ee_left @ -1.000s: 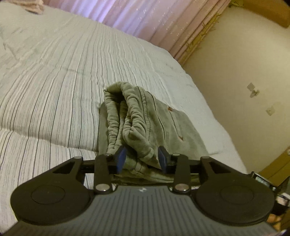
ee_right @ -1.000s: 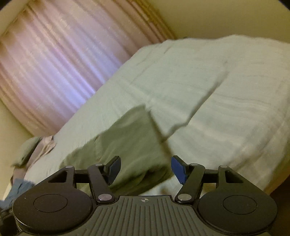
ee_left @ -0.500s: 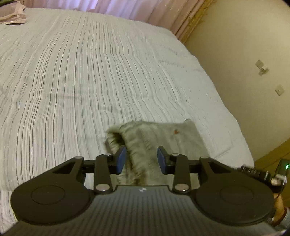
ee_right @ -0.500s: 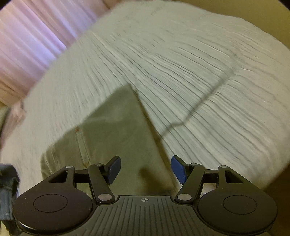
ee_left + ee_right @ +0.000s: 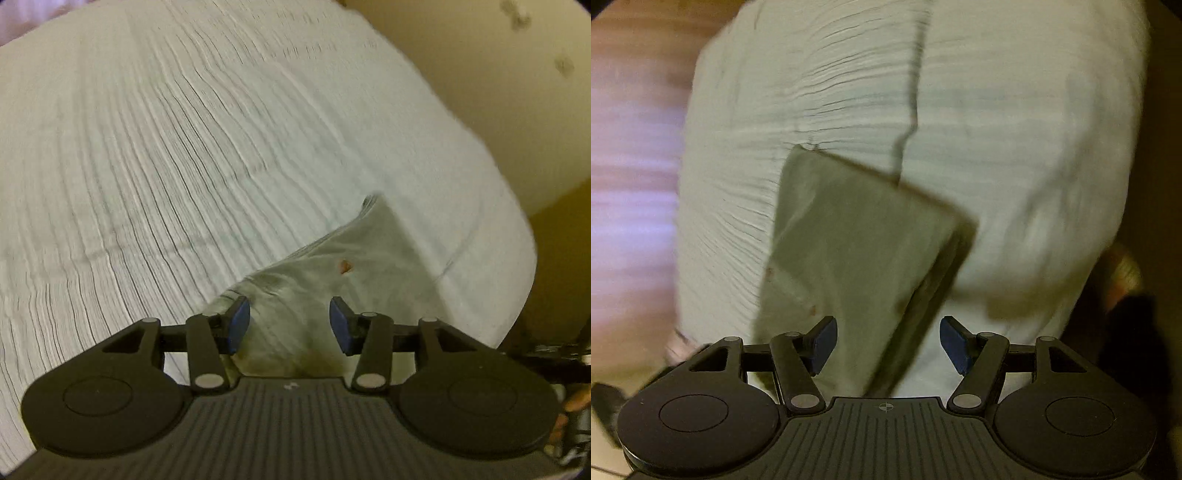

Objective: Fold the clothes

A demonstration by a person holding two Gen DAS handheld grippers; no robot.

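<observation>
A folded olive-green garment point(image 5: 332, 258) lies flat on the striped pale bedspread point(image 5: 147, 147), near the bed's right edge in the left wrist view. My left gripper point(image 5: 288, 326) hovers above the garment's near end. Its jaws are opening and the pads do not press the cloth seen between them. In the right wrist view the same garment point(image 5: 857, 240) is a neat rectangle running up from the jaws. My right gripper point(image 5: 886, 343) stands open above its near edge, holding nothing. Both views are blurred by motion.
The bedspread point(image 5: 1015, 129) has a long crease running up from the garment. A cream wall point(image 5: 480, 74) rises beyond the bed's right edge. Pink curtains point(image 5: 628, 166) hang to the left. Fingers of a hand point(image 5: 576, 398) show at the far right.
The left gripper has lifted away from the garment's bunched end and its jaws have widened. The right view has rolled and now looks more steeply down on the folded garment.
</observation>
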